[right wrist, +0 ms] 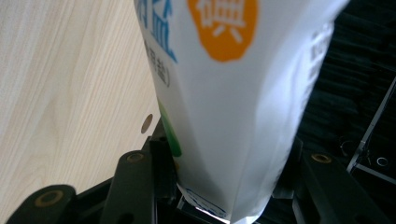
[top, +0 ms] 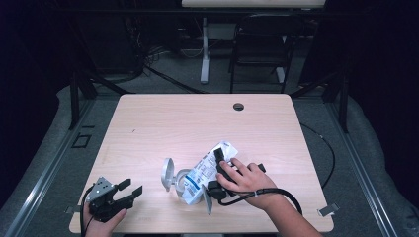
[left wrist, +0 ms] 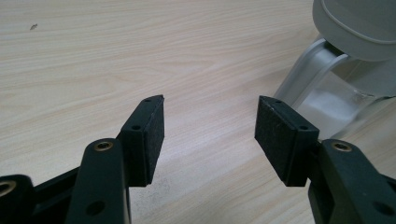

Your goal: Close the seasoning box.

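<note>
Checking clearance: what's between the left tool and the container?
Bare tabletop between the open left tool and the container, per the left gripper view.

Wooden table [top: 163,123] with grommet hole [top: 238,106]; black chair [top: 259,49] beyond far edge.

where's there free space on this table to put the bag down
The far half of the light wooden table, up to the cable hole, is bare. It is crowded near the front edge: white printed bag, clear lidded container, right gripper, left gripper.

Pouch [top: 210,165] tilted into container [top: 179,181], table [top: 163,118] front.
</note>
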`<state>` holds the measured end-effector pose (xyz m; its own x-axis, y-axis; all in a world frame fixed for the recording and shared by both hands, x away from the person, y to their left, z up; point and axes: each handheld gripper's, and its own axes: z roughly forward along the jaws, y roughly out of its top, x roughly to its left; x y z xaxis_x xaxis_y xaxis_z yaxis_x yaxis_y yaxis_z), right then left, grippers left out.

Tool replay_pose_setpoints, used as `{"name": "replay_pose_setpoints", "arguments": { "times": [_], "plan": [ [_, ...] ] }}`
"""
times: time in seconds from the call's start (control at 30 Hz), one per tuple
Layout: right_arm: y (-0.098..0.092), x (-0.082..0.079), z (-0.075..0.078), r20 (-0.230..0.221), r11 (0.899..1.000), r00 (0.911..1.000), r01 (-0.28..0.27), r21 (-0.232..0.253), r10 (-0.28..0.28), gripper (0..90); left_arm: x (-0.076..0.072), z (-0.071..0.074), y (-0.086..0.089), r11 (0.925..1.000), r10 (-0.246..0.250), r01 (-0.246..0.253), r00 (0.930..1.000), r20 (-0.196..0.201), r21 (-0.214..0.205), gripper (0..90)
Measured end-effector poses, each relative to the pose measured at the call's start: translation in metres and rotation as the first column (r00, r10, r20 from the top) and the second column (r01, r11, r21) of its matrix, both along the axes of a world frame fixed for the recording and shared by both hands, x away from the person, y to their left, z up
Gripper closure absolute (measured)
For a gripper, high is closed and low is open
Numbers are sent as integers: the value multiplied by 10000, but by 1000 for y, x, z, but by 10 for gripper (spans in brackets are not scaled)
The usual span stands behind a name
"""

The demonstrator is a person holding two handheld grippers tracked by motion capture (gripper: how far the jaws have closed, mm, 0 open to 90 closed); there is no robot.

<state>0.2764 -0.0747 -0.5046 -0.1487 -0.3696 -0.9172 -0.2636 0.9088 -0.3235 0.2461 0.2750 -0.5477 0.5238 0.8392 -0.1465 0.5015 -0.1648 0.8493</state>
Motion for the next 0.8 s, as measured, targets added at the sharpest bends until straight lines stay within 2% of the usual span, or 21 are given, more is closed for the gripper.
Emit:
{"name": "replay_pose_setpoints", "arguments": {
  "times": [0.8],
  "plan": [
    [4, -1, 5, -163, 9994, 9999, -49, -346, 43, 567, 0, -1, 0, 10000, 43, -42, 10000, 52, -76, 430]
  ]
}}
